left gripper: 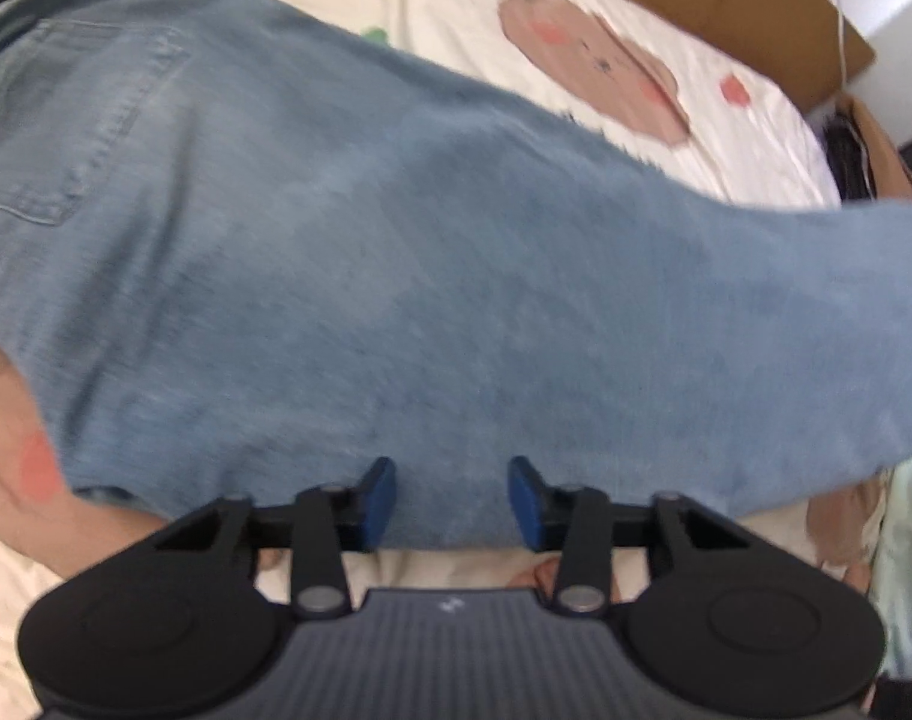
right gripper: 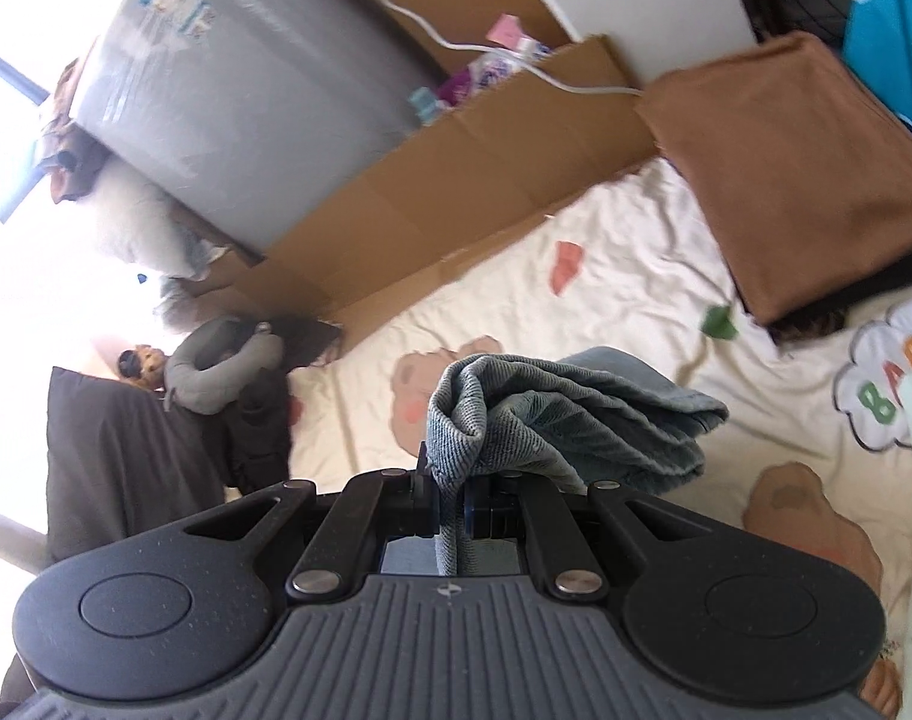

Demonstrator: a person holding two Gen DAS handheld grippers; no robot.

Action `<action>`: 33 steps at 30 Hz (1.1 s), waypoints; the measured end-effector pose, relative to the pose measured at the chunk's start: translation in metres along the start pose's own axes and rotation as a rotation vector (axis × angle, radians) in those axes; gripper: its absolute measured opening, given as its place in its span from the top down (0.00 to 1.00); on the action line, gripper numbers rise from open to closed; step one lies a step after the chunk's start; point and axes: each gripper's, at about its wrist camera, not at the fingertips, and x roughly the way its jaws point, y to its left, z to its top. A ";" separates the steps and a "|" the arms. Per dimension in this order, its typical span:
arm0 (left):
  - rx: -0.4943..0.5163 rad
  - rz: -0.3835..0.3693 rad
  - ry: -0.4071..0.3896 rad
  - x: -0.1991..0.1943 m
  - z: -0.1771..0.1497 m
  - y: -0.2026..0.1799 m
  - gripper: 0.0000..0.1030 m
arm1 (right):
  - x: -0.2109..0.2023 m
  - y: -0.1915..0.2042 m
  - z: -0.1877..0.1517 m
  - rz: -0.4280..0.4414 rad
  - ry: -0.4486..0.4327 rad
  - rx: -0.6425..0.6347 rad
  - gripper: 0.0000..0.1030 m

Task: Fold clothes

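Note:
A pair of light blue jeans (left gripper: 366,252) lies spread over the cream bear-print bedsheet (left gripper: 456,18), with a back pocket at the upper left. My left gripper (left gripper: 451,501) is open, its blue pads (left gripper: 379,495) just over the jeans' near edge, holding nothing. In the right wrist view my right gripper (right gripper: 451,501) is shut on a bunched fold of the jeans (right gripper: 546,414), lifted above the sheet (right gripper: 636,276).
A folded brown garment (right gripper: 786,174) lies at the far right of the bed, a teal one (right gripper: 888,30) behind it. Cardboard boxes (right gripper: 456,180) line the bed's far edge. A white cable (right gripper: 516,60) runs over a box. A dark pillow (right gripper: 114,450) sits at left.

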 end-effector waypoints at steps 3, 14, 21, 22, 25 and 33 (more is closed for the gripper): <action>0.036 0.015 0.026 0.014 -0.004 -0.006 0.82 | 0.000 0.014 0.007 0.033 0.006 -0.014 0.95; 0.079 0.043 0.034 0.034 -0.002 -0.015 0.90 | 0.016 0.067 0.021 0.084 0.130 -0.149 0.95; 0.086 0.057 0.042 0.042 0.014 -0.026 0.90 | 0.023 0.084 0.018 0.095 0.172 -0.157 0.95; 0.082 0.057 0.046 0.044 0.016 -0.026 0.90 | 0.024 0.085 0.018 0.096 0.177 -0.156 0.95; 0.083 0.051 0.050 0.047 0.023 -0.027 0.90 | 0.027 0.091 0.016 0.100 0.193 -0.154 0.95; 0.026 0.042 0.038 0.048 0.054 -0.023 0.90 | 0.035 0.080 0.014 0.070 0.240 -0.073 0.95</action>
